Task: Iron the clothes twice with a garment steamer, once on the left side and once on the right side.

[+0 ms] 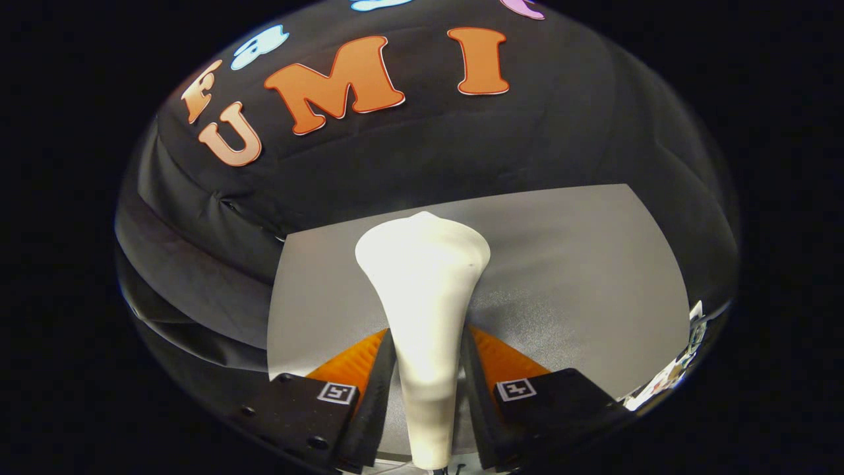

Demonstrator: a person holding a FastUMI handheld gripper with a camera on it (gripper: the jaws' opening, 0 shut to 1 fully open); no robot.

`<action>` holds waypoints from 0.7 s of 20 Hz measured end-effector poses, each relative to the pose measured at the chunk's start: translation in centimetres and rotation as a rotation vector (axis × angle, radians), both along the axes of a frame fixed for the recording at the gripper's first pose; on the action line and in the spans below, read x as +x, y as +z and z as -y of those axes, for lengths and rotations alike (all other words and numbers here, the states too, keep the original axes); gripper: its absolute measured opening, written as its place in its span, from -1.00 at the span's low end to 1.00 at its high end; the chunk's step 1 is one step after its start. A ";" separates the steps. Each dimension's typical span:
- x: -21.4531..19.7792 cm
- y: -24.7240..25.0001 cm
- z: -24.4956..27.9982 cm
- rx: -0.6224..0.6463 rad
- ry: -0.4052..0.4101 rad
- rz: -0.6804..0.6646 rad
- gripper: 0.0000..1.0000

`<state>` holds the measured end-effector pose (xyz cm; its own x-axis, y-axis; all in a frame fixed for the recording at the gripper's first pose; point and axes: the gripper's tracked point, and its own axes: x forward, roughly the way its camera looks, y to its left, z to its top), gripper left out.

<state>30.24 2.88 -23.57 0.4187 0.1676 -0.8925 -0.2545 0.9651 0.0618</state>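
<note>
Between the 2 fingers — gripper (428, 369) clenched on white steamer (425, 290) — over grey table (593, 264).

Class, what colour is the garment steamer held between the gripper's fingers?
Plain white, seen best in the gripper view: the flared plastic garment steamer is clamped in the gripper.

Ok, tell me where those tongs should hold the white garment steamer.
Where the tongs already clamp it: the narrow handle of the garment steamer, one finger on each side. The body flares into a wide head beyond the fingers, too broad to pinch, over the grey table.
</note>
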 end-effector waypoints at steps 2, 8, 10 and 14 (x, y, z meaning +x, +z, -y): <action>0.3 -0.2 -0.2 0.002 -0.007 0.010 0.19; 0.7 0.1 0.0 0.002 -0.027 0.082 -0.07; 0.3 1.2 0.5 0.014 -0.045 0.123 -0.10; -0.2 4.2 0.6 0.043 -0.070 0.226 -0.10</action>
